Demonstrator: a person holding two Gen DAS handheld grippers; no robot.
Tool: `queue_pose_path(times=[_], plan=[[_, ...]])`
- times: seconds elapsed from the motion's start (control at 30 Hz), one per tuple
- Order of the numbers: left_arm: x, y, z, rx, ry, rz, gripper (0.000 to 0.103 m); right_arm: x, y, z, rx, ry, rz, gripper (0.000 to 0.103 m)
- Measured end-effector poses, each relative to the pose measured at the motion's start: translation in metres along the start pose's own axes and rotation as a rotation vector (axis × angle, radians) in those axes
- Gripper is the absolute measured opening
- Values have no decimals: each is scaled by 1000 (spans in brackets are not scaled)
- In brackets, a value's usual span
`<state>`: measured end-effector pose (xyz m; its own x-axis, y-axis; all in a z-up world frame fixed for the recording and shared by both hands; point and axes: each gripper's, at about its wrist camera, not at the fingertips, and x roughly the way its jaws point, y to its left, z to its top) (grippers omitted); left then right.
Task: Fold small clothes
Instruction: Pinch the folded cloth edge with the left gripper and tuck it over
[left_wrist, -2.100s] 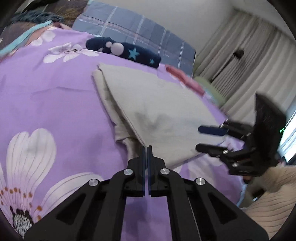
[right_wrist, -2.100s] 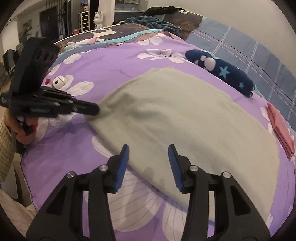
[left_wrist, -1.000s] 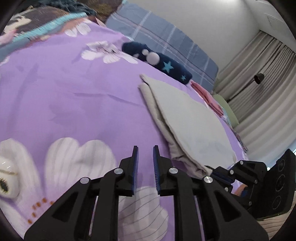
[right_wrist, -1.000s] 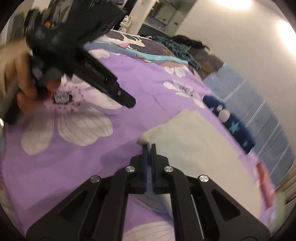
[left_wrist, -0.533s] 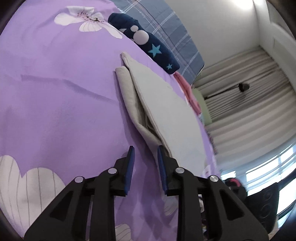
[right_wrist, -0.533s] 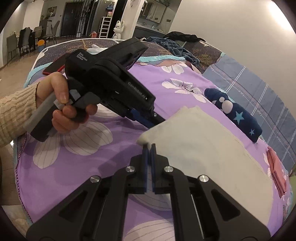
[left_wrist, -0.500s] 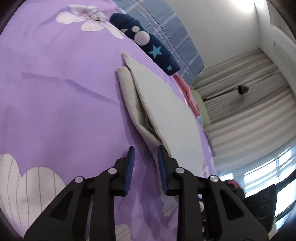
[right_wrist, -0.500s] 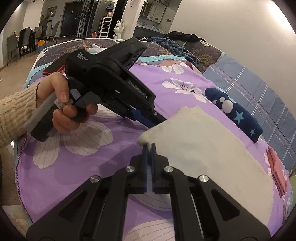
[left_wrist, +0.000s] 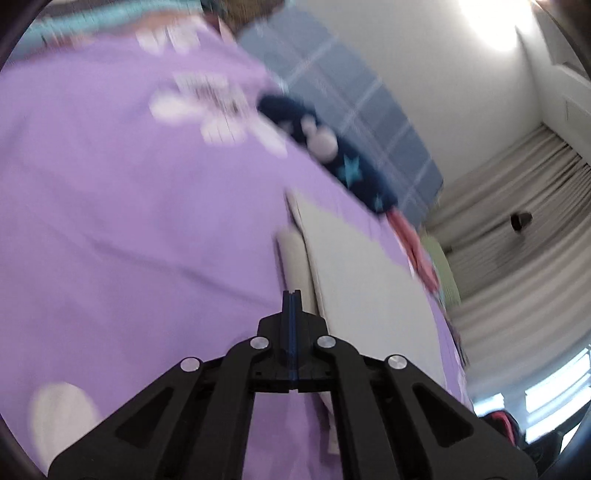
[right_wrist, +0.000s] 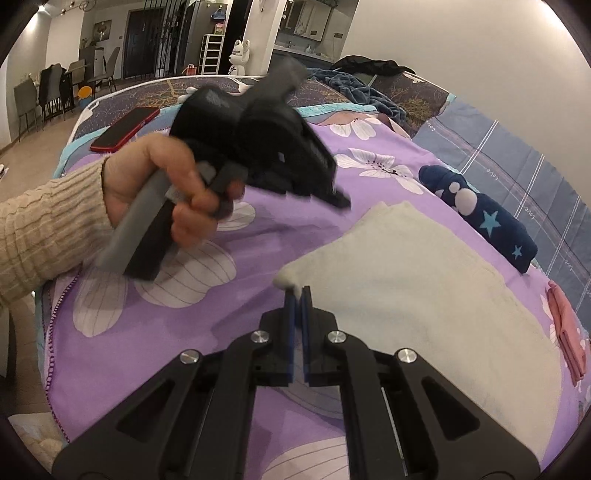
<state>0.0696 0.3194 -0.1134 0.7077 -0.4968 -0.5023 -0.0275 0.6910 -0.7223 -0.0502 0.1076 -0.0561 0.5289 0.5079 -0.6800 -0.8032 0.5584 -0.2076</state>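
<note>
Right gripper (right_wrist: 296, 295) is pinching the near corner of the folded cream garment (right_wrist: 424, 280) lying on the purple bedspread (right_wrist: 147, 332), while left gripper (left_wrist: 291, 295), fingers together and empty, is hovering just beside its folded edge.

My left wrist view is smeared by motion: the purple bedspread (left_wrist: 122, 206), its white flowers and the navy starred garment (left_wrist: 332, 162) at one o'clock have no sharp edges. My left gripper (left_wrist: 291, 295) covers the near end of the beige cloth (left_wrist: 362, 280), so I cannot tell whether it pinches any fabric. In the right wrist view my left hand (right_wrist: 162, 188) and its tool blur at ten o'clock. The pink cloth (right_wrist: 567, 328) is cut off at three o'clock.
</note>
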Motion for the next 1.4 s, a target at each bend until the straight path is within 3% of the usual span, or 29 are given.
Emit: queue_pose_path(times=[0.13, 0.17, 0.23, 0.3, 0.4, 0.6, 0.63, 0.7, 0.73, 0.83, 0.9, 1.0, 1.1, 1.17, 1.2, 1.23, 1.4], plan=[[-11, 14, 0, -48, 45, -11, 1, 6, 4, -3, -13, 17, 9, 3], [-10, 12, -4, -42, 82, -16, 7, 7, 5, -4, -12, 15, 10, 3], [-6, 5, -12, -15, 159, -31, 43, 5, 4, -4, -4, 11, 14, 3], [5, -4, -14, 23, 204, -23, 46, 3, 3, -4, -2, 7, 14, 3], [24, -9, -8, 36, 237, 0, 46, 1, 3, -3, -12, 4, 7, 3], [69, -12, 36, 8, 279, 45, 46, 3, 4, -4, -5, 10, 7, 3], [75, -15, 40, 29, 270, 57, 36, 3, 4, -5, -4, 12, 9, 3], [88, -18, 46, 69, 264, 73, 6, 4, 4, -5, -1, 13, 11, 3], [92, -19, 48, 63, 260, 69, 5, 5, 4, -4, 5, 14, 11, 3], [77, -29, 52, 92, 159, 15, 2, 3, 4, 0, 32, 2, 57, 2], [72, -21, 57, 58, 95, 12, 0, 8, 11, -1, 6, 17, 52, 2], [76, 9, 56, -15, 102, 83, 0, 11, 14, -6, -18, 28, 47, 2], [67, 24, 51, -61, 107, 36, 0, 6, 6, -8, 14, 14, 70, 3], [58, 21, 48, -56, 115, -12, 20, 3, 4, -9, 7, 20, 71, 5], [57, 18, 46, -45, 120, -23, 40, 2, 5, -10, -5, 21, 67, 8], [54, 14, 44, -30, 123, -32, 49, -1, 7, -13, -33, 23, 48, 11], [64, -4, 29, 46, 180, -57, 55, 1, 22, -24, -152, 58, -62, 35]])
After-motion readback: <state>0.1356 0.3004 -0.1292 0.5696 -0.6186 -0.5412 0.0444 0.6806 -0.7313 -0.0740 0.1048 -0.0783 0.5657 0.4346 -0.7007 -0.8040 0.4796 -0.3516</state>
